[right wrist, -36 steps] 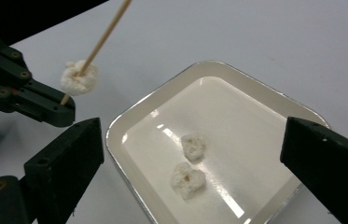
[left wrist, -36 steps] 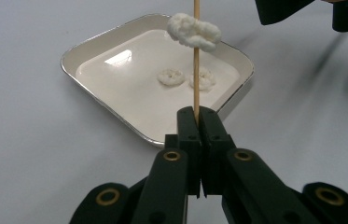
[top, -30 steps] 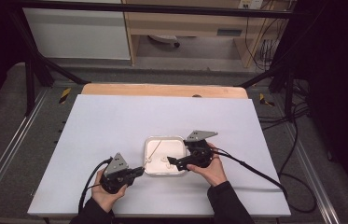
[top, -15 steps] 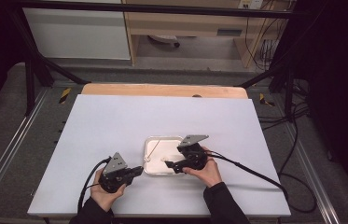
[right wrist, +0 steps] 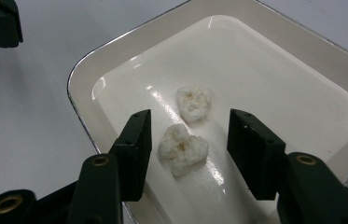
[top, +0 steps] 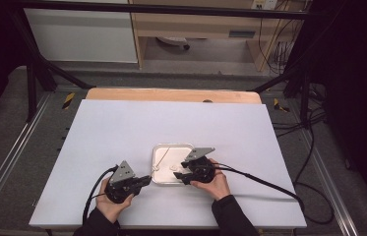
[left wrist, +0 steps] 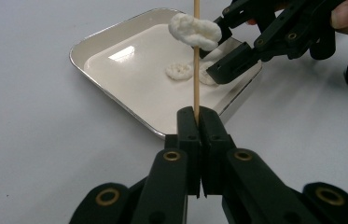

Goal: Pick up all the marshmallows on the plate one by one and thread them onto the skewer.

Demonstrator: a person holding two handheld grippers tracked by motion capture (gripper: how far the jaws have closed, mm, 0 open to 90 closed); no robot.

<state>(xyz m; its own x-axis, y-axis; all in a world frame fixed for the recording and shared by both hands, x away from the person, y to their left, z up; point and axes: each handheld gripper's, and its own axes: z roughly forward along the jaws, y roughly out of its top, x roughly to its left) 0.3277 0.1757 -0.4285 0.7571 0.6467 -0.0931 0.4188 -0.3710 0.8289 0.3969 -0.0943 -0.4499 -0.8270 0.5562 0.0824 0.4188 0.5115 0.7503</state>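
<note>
Right tongs (right wrist: pixel 188 140) hang just above the floor of the white tray (top: pixel 157 178), their jaws parted either side of the nearer white morsel (right wrist: pixel 182 148) and not yet touching it; they have just been closing, with that piece between them. Left tongs (left wrist: pixel 198 122) are clamped shut on a thin wooden skewer (left wrist: pixel 196 65) that stands upright beside the tray's near edge, with one white piece (left wrist: pixel 195 31) already threaded high on it. A second loose morsel (right wrist: pixel 194 103) lies in the tray just beyond the first.

Judging by this, the step in hand is picking up the next piece to thread onto the skewer. The next move calls for a gentle pinch, since the piece looks soft and crumbly, then a lift toward the skewer's tip with the hole or centre lined up, while the left hand keeps the stick steady.

As for the surroundings, the tray sits toward the near side of a white bench (top: pixel 122 128), which has a wooden strip (top: pixel 171 94) along its far edge. Beyond it stand pale cabinets (top: pixel 80 34) and a metal frame, and black cables (top: pixel 289 191) trail off to the tray's right.
</note>
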